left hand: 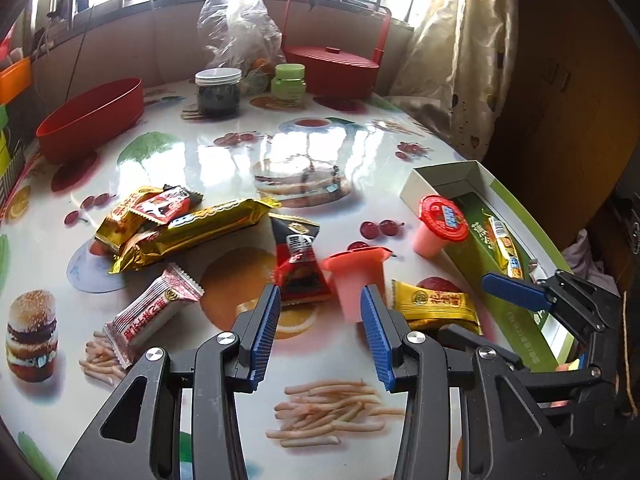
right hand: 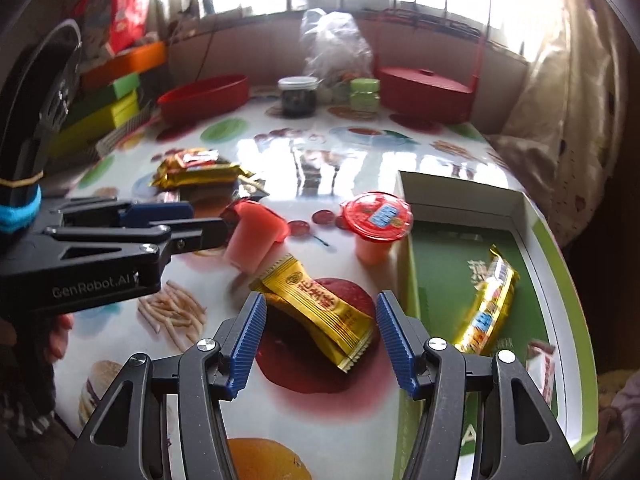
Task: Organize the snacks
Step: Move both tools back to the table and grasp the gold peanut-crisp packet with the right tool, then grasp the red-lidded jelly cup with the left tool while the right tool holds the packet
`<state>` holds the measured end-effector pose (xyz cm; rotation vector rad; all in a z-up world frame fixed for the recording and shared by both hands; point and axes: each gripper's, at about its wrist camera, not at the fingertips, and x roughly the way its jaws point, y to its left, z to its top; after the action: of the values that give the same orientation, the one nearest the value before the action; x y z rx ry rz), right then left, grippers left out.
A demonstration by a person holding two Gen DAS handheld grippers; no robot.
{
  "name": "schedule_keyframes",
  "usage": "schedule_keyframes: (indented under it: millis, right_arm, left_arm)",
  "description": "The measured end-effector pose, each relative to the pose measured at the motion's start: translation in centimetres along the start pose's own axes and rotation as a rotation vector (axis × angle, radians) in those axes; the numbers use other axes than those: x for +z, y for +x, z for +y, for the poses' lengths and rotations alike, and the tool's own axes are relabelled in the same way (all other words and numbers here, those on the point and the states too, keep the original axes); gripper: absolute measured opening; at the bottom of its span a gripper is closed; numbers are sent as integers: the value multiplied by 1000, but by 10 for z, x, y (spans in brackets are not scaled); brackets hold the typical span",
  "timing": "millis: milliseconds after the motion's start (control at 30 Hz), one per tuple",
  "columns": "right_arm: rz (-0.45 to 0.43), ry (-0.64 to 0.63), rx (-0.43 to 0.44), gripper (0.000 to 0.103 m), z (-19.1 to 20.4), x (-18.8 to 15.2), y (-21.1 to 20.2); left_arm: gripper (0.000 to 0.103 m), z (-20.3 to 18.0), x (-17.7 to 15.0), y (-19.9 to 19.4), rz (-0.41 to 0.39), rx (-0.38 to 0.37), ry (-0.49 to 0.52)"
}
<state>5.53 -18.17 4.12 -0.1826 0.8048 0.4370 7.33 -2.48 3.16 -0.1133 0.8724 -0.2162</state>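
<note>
My left gripper is open, just short of an upside-down pink jelly cup that stands apart from its fingers; this cup also shows in the right wrist view. A second jelly cup with a red lid stands by the green-lined box. My right gripper is open over a yellow snack packet, without touching it. The box holds a gold snack bar. A pile of gold, red and black packets lies left of centre, with a pink-white wafer packet nearer.
At the back of the table stand a red oval bowl, a dark jar, a green jar, a plastic bag and a red lidded basket. Coloured boxes line the left edge. A curtain hangs on the right.
</note>
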Motion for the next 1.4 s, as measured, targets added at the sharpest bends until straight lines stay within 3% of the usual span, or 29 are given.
schedule_keyframes:
  millis: [200, 300, 567, 933, 1400]
  right_arm:
    - [73, -75, 18, 57, 5, 5, 20]
    - [100, -82, -15, 57, 3, 8, 28]
    - [145, -79, 5, 56, 9, 10, 37]
    - [132, -32, -4, 27, 20, 6, 32]
    - [119, 77, -40, 23, 9, -12, 15]
  left_arm:
    - [43, 9, -1, 1, 4, -4, -23]
    - [43, 11, -1, 1, 4, -11, -29]
    - [43, 18, 2, 2, 6, -45, -49]
    - [43, 18, 7, 2, 13, -109, -48]
    - [43, -6, 12, 20, 68, -121, 5]
